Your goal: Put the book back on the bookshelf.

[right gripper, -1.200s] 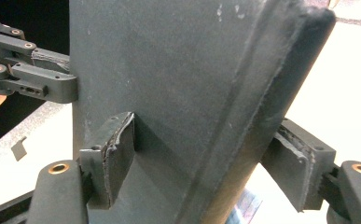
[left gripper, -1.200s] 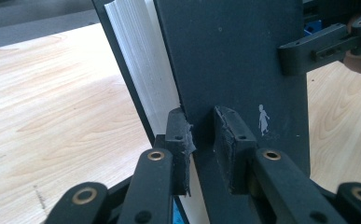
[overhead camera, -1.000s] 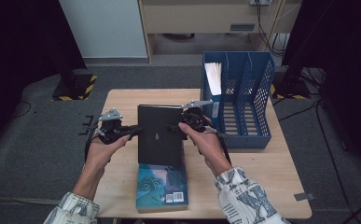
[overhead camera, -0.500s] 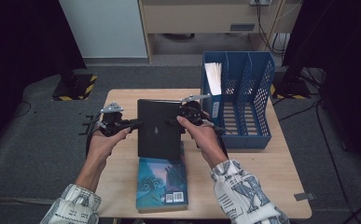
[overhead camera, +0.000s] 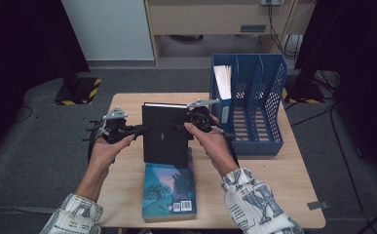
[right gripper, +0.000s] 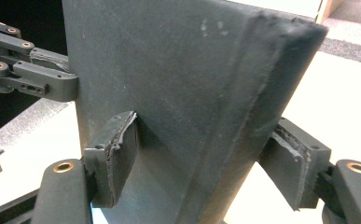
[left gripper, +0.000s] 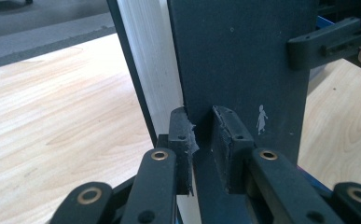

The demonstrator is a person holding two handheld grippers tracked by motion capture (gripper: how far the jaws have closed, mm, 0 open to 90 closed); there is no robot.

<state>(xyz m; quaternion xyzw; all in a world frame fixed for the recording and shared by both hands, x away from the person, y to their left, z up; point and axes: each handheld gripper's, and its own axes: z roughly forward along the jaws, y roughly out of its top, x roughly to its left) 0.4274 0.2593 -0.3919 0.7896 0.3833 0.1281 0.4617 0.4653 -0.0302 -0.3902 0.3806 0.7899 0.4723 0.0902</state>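
On the wooden table a black book stood up on its edge, and both grippers held it. It stood in the middle of the table, just behind a blue-green book that lay flat. The left gripper held the black book at its left side. Seen in the left gripper view, its jaws were almost closed and pinched only the thin front cover, with the white pages just beside them. The right gripper held the black book at its right side. Seen in the right gripper view, its jaws were about half open and squeezed the whole thick book at the spine, one pad on each cover. To the right of the black book stood a blue file rack with white papers in its left slot.
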